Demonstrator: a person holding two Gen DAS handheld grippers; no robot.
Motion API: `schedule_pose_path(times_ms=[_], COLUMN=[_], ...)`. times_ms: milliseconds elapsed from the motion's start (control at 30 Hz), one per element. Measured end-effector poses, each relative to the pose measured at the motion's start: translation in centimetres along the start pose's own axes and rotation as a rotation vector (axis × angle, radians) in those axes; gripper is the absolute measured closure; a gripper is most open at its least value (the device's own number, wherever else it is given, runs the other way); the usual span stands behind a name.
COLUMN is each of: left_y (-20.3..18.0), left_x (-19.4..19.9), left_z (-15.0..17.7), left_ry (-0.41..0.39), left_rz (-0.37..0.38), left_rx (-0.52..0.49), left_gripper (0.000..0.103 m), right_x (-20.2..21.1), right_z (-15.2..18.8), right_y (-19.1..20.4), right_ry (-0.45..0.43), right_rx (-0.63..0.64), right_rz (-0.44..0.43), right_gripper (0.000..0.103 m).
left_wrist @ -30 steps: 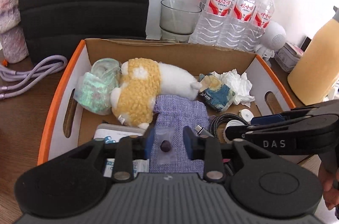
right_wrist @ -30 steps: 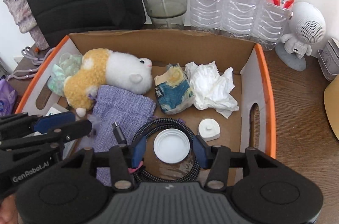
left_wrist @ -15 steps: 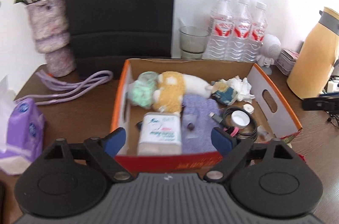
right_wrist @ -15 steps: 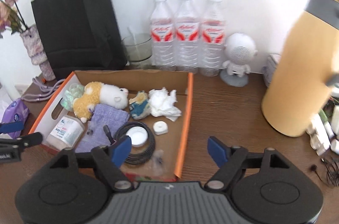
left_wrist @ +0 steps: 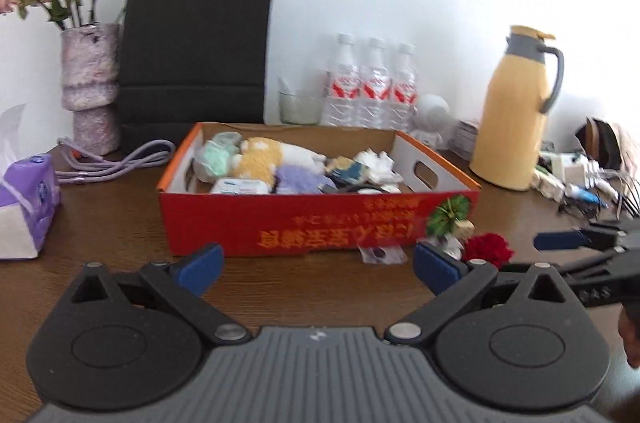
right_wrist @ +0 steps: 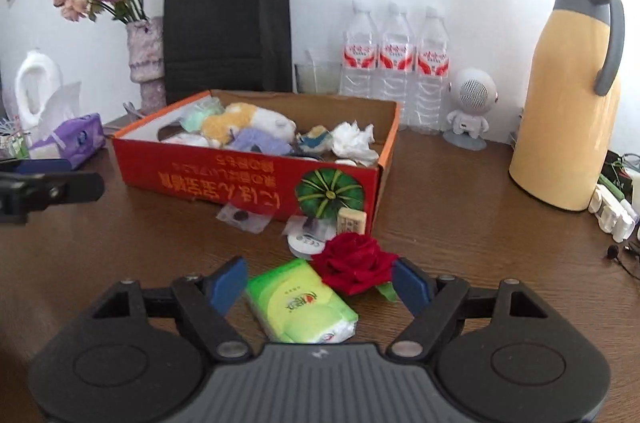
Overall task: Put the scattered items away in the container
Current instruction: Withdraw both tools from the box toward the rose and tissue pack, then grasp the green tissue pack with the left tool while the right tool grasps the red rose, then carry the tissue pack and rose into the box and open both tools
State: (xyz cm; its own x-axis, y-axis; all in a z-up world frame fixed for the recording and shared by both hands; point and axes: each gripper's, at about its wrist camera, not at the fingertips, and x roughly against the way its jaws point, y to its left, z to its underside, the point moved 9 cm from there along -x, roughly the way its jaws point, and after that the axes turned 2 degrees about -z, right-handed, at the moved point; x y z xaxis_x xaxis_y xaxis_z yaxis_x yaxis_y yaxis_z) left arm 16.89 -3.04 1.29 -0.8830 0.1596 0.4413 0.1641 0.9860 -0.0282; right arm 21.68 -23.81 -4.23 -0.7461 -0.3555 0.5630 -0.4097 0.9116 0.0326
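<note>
Now both grippers' fingers spread wide, left gripper (left_wrist: 316, 265) empty, right gripper (right_wrist: 320, 285) straddling green tissue pack (right_wrist: 302, 303), red rose (right_wrist: 354, 261)

Brown wooden table (right_wrist: 460, 223): red box (right_wrist: 248, 179), green tissue pack (right_wrist: 300, 303), red rose (right_wrist: 356, 261).

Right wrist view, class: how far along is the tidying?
Done: the plush toy, purple pouch and crumpled tissue lie in the box. In hand: nothing; both grippers are open. Left outside: green tissue pack, red rose, small plastic bag.
</note>
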Motion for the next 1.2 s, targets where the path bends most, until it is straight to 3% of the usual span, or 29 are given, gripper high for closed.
schedule_pose_path(times_ms=[133,200,367,500,600,667,800,967,1000,1133,1200], left_y=[-3.0,-4.9,-10.6,-14.7,-16.8,-17.4,-16.3,-14.2,-13.9,-12.3,-10.9], left_x=[-0.6,-0.7,-2.0,-4.4,-6.4,-7.6,-8.9,-8.8,-8.8,-7.7,-6.0], left_z=[0.9,1.5,2.4,3.5,3.9,4.3,4.7,4.6,4.5,4.3,4.1], left_ry=[0.019,0.040,0.060,0.114,0.136,0.152,0.186,0.220,0.217,0.204,0.161], left_rz=[0.081,0.155,0.286,0.355,0.359,0.342,0.260,0.245,0.246,0.193,0.180], left_rx=[-0.075,-0.094,-0.211,-0.281,-0.329,-0.348,-0.329,-0.232,-0.216,-0.180,-0.155], left_gripper=[0.000,0.000,0.000,0.000,0.000,0.001,0.031,0.028,0.037,0.038,0.038], right_x=[-3.0,-4.4,-4.0,-1.5,-0.1,0.1,0.6,0.6,0.6,0.6,0.3], right_z=[-0.4,0.0,0.5,0.3,0.6,0.8,0.5,0.1,0.0,0.1,0.5], right_y=[-2.0,-2.5,-4.0,-6.7,-8.9,-9.9,-9.9,-8.5,-8.3,-7.8,-7.5], right_ry=[0.039,0.075,0.053,-0.029,-0.090,-0.103,-0.132,-0.147,-0.149,-0.164,-0.170], right_rx=[-0.069,-0.084,-0.144,-0.237,-0.333,-0.348,-0.286,-0.227,-0.217,-0.199,-0.194], right_rz=[0.015,0.014,-0.005,0.001,-0.013,0.024,0.088,0.070,0.076,0.076,0.070], right_gripper=[0.029,0.051,0.055,0.057,0.057,0.057,0.057,0.058,0.058,0.058,0.058])
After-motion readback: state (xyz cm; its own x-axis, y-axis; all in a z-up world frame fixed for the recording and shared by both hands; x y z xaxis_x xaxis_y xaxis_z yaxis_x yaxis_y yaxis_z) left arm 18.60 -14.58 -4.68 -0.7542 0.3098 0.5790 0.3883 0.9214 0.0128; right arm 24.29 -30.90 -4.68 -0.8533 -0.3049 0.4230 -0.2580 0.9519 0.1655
